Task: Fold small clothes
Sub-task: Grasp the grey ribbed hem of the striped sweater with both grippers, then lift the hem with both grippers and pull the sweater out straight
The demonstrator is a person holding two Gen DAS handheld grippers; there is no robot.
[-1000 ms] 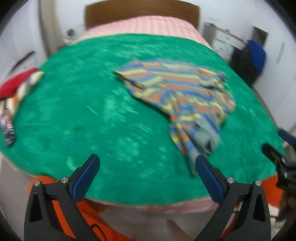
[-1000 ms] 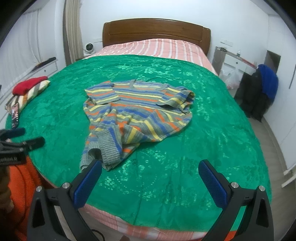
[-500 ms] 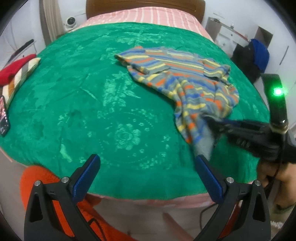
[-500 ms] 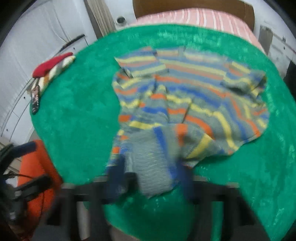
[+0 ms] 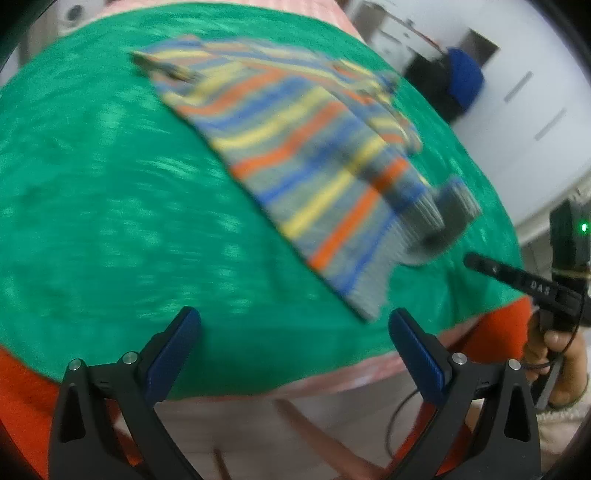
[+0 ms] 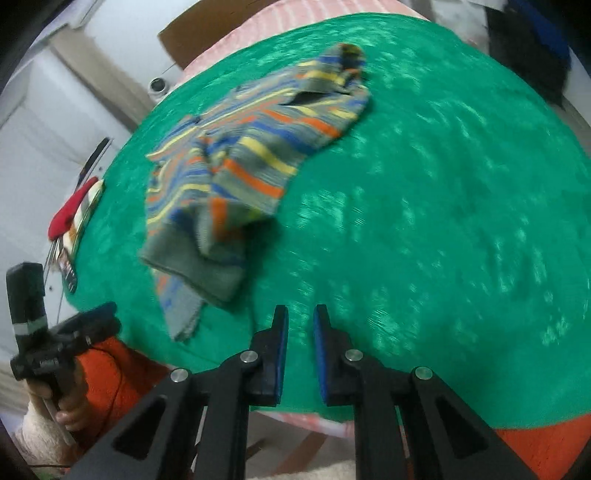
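Note:
A small striped sweater point(image 5: 303, 155) in grey, blue, yellow and orange lies crumpled on the green bedspread point(image 5: 92, 192); it also shows in the right wrist view point(image 6: 236, 173), with its grey hem nearest me. My left gripper point(image 5: 295, 325) is open and empty, just short of the sweater's near corner at the bed's edge. My right gripper point(image 6: 300, 332) has its jaws nearly closed with a narrow gap and holds nothing; it is over bare bedspread point(image 6: 424, 221), to the right of the sweater's hem. The right gripper's body point(image 5: 532, 284) shows at the right of the left wrist view.
A red and striped pile of clothes point(image 6: 74, 210) lies at the bed's left edge. A wooden headboard point(image 6: 207, 26) and pink striped sheet are at the far end. Dark and blue clothes point(image 5: 454, 85) hang by the right wall. Orange fabric point(image 6: 535, 450) hangs below the bed's near edge.
Both views swung and blurred. My right gripper has closed to a narrow gap and pulled back off the sweater's hem to the right. The sweater's lower part looks shifted and more spread.

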